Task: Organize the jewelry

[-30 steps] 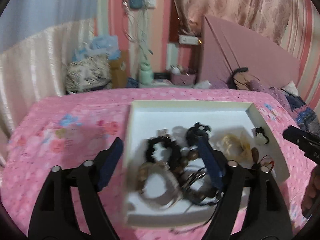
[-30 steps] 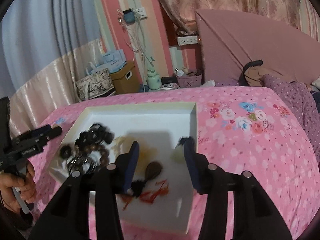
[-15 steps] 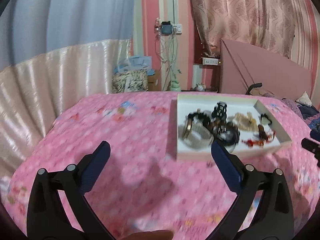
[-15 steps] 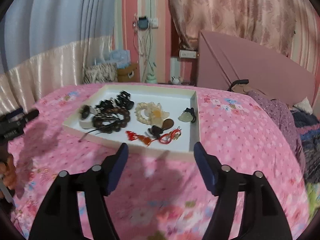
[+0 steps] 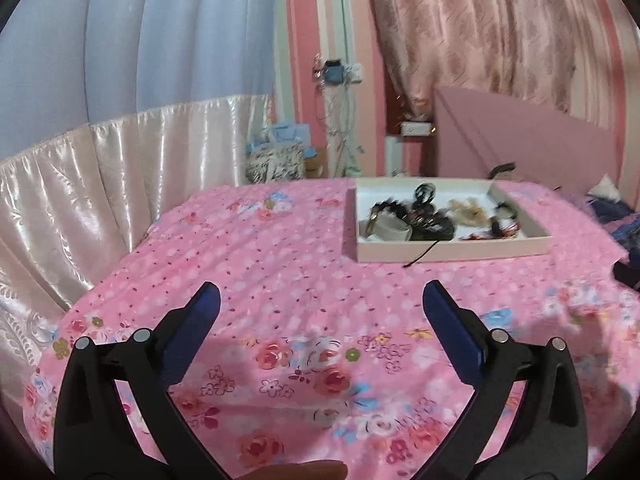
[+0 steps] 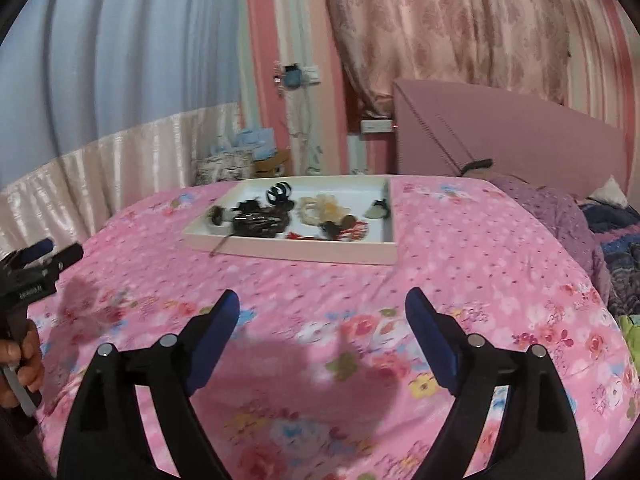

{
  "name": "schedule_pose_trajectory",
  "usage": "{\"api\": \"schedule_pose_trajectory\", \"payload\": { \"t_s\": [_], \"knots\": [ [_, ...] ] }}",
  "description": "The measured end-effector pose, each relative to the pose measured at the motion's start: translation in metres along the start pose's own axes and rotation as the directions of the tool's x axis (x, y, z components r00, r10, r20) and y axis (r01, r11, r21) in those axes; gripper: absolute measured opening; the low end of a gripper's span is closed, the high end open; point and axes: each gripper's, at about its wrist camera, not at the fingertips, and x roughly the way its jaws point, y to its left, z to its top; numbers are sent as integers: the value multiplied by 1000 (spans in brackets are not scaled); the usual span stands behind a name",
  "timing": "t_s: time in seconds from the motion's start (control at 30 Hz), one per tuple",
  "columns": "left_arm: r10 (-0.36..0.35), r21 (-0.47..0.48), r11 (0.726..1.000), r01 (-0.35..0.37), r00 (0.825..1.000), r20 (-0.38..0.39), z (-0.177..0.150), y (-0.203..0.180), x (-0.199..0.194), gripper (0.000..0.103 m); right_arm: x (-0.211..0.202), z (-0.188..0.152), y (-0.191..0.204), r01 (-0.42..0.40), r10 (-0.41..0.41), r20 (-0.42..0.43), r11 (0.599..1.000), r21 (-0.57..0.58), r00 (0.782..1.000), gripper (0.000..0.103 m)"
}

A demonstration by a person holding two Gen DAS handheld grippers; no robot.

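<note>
- Both claws are backing right off: the left claw [image 5: 320, 304] hangs spread wide and empty over the pink bed [image 5: 280, 264], where a second ago it sat down among the beads.
- Right claw [image 6: 322, 312] likewise, spread and holding nothing; it has pulled clear of the tray [image 6: 280, 250] too.
- The jewelry [image 6: 288, 216] all lies inside that white tray, well ahead of both claws, dark beads to the left, pale and red pieces to the right.
- One dark cord [image 5: 422, 254] trails over the near rim.
- To me that retreat reads as finished, or a pause before another pass.
</note>
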Motion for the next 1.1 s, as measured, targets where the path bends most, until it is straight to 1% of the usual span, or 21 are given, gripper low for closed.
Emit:
{"api": "schedule_pose_trajectory", "payload": {
  "t_s": [0.03,0.13,0.2,0.23,0.27,0.33,0.4,0.43,0.47,0.5,0.57,0.63,0.77,0.83,0.97,1.1],
  "knots": [
    [-4,-17,1000,5,1000,7,-2,-2,6,100,4,-1,-4,1,-1,29,1000,11,1000,85],
    [-29,-38,999,29,1000,6,-4,-10,20,100,18,-3,-7,27,-26,47,1000,0,999,85],
    [-32,-42,999,32,999,7,-3,-17,27,100,24,-3,-8,28,-28,46,1000,1,999,85],
    [-41,-34,999,42,999,19,-2,-23,30,100,27,-3,-8,24,-24,57,1000,2,998,85],
    [-35,-24,999,36,999,27,-2,-28,33,100,28,-4,-7,25,-25,61,1000,0,998,85],
    [-17,20,1000,16,999,50,-2,-42,38,100,32,-7,-5,38,-37,63,999,-17,997,85],
    [-1,46,999,-2,998,69,-5,-52,39,100,33,-9,-5,34,-33,60,999,-16,998,85],
    [11,58,998,-15,998,68,-6,-55,40,100,31,-9,-7,33,-32,74,999,-9,997,87],
    [20,63,998,-25,997,74,-6,-56,39,100,29,-10,-7,41,-40,82,999,-4,996,94],
    [25,61,998,-30,996,90,-7,-57,36,100,27,-11,-7,59,-59,89,998,3,994,96],
    [38,43,998,-42,993,108,-8,-53,32,100,23,-12,-7,84,-84,107,996,9,991,96],
    [44,15,999,-46,993,110,-7,-47,31,100,19,-14,-5,84,-84,130,996,5,988,98],
    [44,-51,998,-39,994,104,-8,-33,31,100,19,-13,-5,86,-86,125,996,4,988,99],
    [42,-54,998,-36,993,110,-8,-32,30,100,17,-14,-6,85,-85,129,996,8,988,100],
    [43,-33,999,-39,990,133,-9,-37,26,100,19,-13,-5,88,-89,129,996,11,988,100],
    [40,-43,998,-35,991,130,-9,-36,25,100,19,-12,-5,87,-88,128,996,10,988,100]
  ]
}}
